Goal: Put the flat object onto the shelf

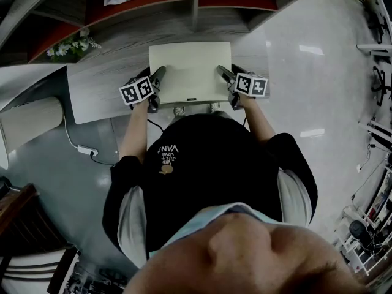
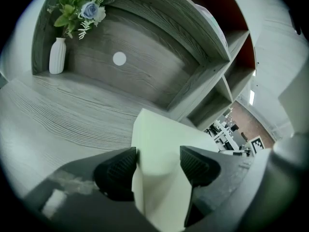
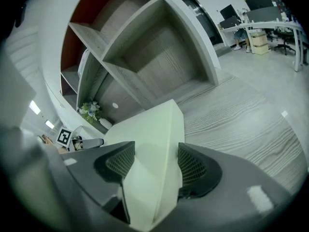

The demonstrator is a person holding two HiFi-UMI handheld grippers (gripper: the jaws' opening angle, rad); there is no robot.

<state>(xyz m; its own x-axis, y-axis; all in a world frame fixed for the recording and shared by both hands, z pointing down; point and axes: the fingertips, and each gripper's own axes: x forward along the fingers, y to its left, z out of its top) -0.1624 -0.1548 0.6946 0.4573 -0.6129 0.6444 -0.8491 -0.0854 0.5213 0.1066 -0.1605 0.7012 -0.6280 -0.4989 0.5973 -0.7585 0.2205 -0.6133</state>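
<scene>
— Flat cream box (image 1: 190,72), head view: it's carried by its side edges between the left claw (image 1: 156,87) and the right claw (image 1: 228,86), over the grey wood-grain shelf (image 1: 104,90).
— Left gripper view?
— Pads clamped on the box's edge. A vase of flowers (image 2: 57,56) stands well apart, far left.
— Right gripper view?
— Same, clamped on the box. It's the placing step, I'd say. Next, lower it level, then open both claws together.

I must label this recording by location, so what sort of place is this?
Probably an open office or showroom: a grey wood-grain shelving unit with red back panels, a white vase of flowers, and white desks with monitors and office chairs.
</scene>
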